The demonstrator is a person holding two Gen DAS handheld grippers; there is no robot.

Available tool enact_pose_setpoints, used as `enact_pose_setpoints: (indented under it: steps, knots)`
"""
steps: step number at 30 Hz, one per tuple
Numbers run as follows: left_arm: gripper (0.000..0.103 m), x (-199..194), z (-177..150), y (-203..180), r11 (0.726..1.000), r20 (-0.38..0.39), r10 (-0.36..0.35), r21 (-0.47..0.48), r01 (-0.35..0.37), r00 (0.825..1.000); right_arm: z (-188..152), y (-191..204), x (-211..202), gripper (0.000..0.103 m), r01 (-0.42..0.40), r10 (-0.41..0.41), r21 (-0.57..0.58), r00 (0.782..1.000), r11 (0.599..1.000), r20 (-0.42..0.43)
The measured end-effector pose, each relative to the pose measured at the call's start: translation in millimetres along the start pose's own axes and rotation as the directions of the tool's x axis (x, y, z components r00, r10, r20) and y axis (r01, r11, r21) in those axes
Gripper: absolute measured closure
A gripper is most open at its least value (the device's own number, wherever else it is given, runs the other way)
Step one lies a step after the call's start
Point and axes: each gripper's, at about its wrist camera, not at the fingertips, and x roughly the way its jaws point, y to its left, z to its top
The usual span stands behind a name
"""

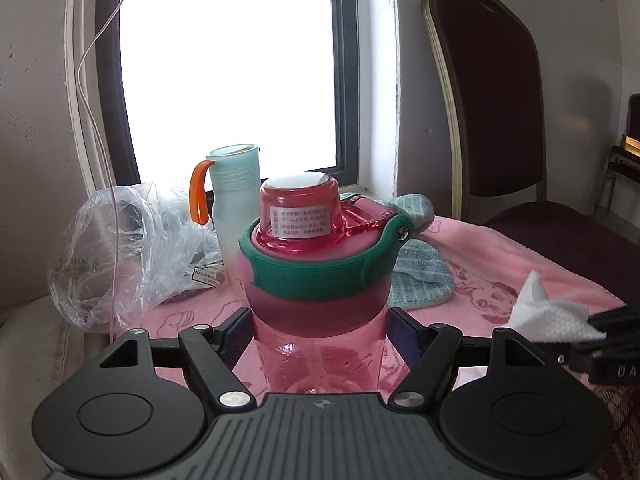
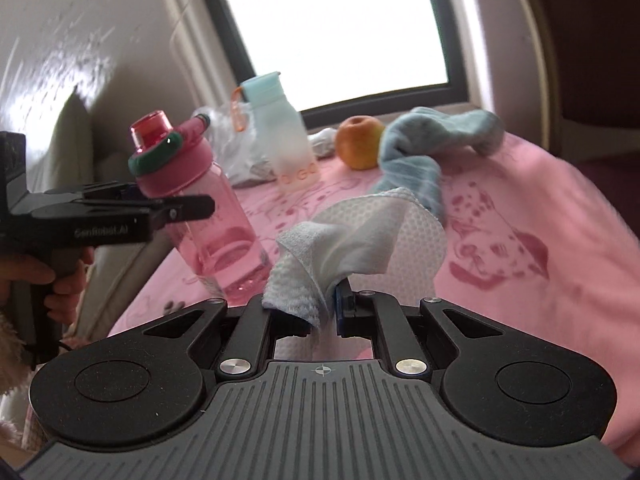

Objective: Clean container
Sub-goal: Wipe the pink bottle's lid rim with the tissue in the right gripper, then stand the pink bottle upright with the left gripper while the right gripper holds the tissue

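Left gripper (image 1: 320, 334): black jointed fingers (image 1: 236, 332) closed against both sides of a translucent pink plastic bottle (image 1: 320, 344), just under its opaque pink collar. Bottle standing on a soft pink dog-print towel (image 1: 480, 280); ribbed green band round the neck, clear red domed cap with a white printed label. From the right wrist view, same bottle (image 2: 216, 216) seen tilted in frame, clamped at the shoulder by the left gripper (image 2: 176, 204), base down on the towel (image 2: 540, 208).

Right gripper (image 2: 324, 312): fingers drawn close together, pinching a white dimpled waffle-textured wipe (image 2: 352, 240), crumpled and flaring upward. Wipe near the bottle's base, apart from it. In the left wrist view, wipe (image 1: 552, 312) at the far right edge, held by the right gripper (image 1: 592, 332).

Behind: frosted pale-blue plastic bottle with orange loop handle (image 1: 234, 200), crinkled clear plastic bag (image 1: 120, 256), ribbed teal terry cloth (image 2: 432, 148) lying bunched, round orange fruit (image 2: 358, 142) beside it, dark maroon padded chair (image 1: 492, 96) by the window.
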Motion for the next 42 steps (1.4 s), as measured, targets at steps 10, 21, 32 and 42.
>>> enact_pose_setpoints:
  steps: [10,21,32,42]
  knots:
    - [0.029,-5,3,-9,0.996,-0.039,0.08,-0.026,-0.081,0.996,-18,-3,3,0.091,0.01,-0.01,0.014,1.0,1.0,0.013]
    - [0.013,-17,6,-14,0.991,-0.051,0.108,-0.074,-0.112,0.993,-22,3,7,0.088,0.053,-0.053,-0.002,0.999,0.999,0.004]
    - [0.011,-27,-8,-7,0.984,-0.076,0.098,-0.144,-0.109,0.992,-24,6,13,0.088,0.086,-0.086,-0.017,0.996,0.996,-0.029]
    - [0.007,-4,13,-27,0.861,-0.208,0.326,-0.337,-0.38,0.922,-23,4,15,0.088,0.07,-0.07,-0.008,0.997,0.998,-0.044]
